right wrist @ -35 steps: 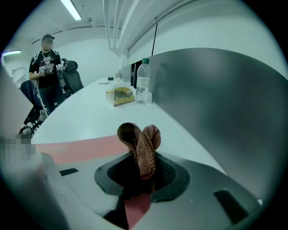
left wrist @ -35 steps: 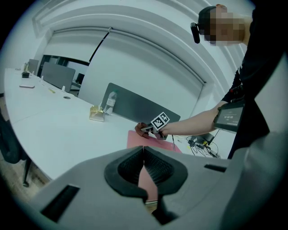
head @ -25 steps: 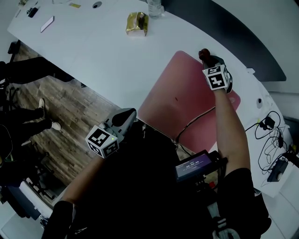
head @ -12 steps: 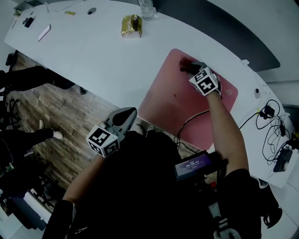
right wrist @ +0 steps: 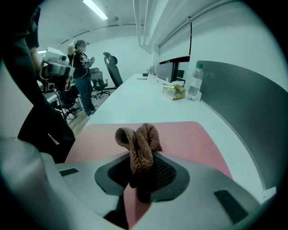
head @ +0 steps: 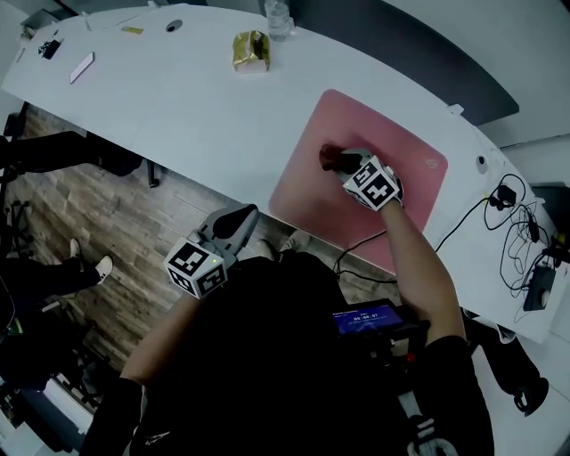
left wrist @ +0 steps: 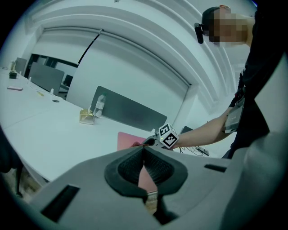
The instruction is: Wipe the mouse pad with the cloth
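Note:
A pink mouse pad (head: 392, 156) lies on the white table (head: 187, 107), also seen as the pink mouse pad (right wrist: 193, 143) and, further off, the pink pad (left wrist: 127, 139). My right gripper (head: 342, 162) is low over the pad's left-middle part, shut on a brown knitted cloth (head: 329, 159). The cloth (right wrist: 140, 146) bunches up out of the right gripper (right wrist: 143, 173) and rests on the pad. My left gripper (head: 235, 223) hovers off the table's near edge, above the wooden floor. In its own view the left gripper (left wrist: 144, 165) is shut with nothing in it.
A gold packet (head: 250, 50) and a water bottle (head: 278, 16) stand at the table's far side by a grey divider (head: 419, 53). Cables (head: 517, 240) lie right of the pad. A phone (head: 81, 67) lies far left. A person (right wrist: 83, 67) and office chairs stand beyond.
My right gripper has dragged the cloth across the pad, from its far corner toward the near left part. The left gripper has stayed where it was.

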`<act>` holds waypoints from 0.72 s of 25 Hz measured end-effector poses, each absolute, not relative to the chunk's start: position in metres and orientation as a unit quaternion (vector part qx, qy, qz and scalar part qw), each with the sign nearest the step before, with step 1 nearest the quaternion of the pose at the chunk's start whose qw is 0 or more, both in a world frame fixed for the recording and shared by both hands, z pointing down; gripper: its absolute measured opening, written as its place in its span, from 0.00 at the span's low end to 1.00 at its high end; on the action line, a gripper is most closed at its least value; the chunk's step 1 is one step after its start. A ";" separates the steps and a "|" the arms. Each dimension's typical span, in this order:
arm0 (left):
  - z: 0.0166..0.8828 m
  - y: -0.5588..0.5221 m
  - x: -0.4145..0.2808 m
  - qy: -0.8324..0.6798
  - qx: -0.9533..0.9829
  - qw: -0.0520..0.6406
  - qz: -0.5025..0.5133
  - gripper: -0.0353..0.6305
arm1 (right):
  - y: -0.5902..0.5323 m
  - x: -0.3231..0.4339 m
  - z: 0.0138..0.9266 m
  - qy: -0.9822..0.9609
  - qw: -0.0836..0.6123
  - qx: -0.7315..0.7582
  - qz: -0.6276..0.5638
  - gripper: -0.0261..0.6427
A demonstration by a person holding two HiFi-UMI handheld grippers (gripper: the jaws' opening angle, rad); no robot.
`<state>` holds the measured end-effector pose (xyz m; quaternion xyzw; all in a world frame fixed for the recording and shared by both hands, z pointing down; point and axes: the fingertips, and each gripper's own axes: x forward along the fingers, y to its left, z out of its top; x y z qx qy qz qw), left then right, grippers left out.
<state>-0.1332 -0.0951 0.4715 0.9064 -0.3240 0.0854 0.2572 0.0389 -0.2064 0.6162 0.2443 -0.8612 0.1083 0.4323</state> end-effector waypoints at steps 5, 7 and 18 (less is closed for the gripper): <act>0.469 -0.079 -0.144 -0.320 0.908 0.258 0.078 0.07 | -0.165 0.018 0.619 -0.864 0.431 0.232 0.118 0.21; 0.468 -0.072 -0.150 -0.320 0.909 0.258 0.075 0.07 | -0.150 0.010 0.619 -0.864 0.430 0.231 0.121 0.21; 0.467 -0.033 -0.164 -0.297 0.918 0.257 0.064 0.07 | -0.069 -0.021 0.621 -0.863 0.431 0.232 0.123 0.21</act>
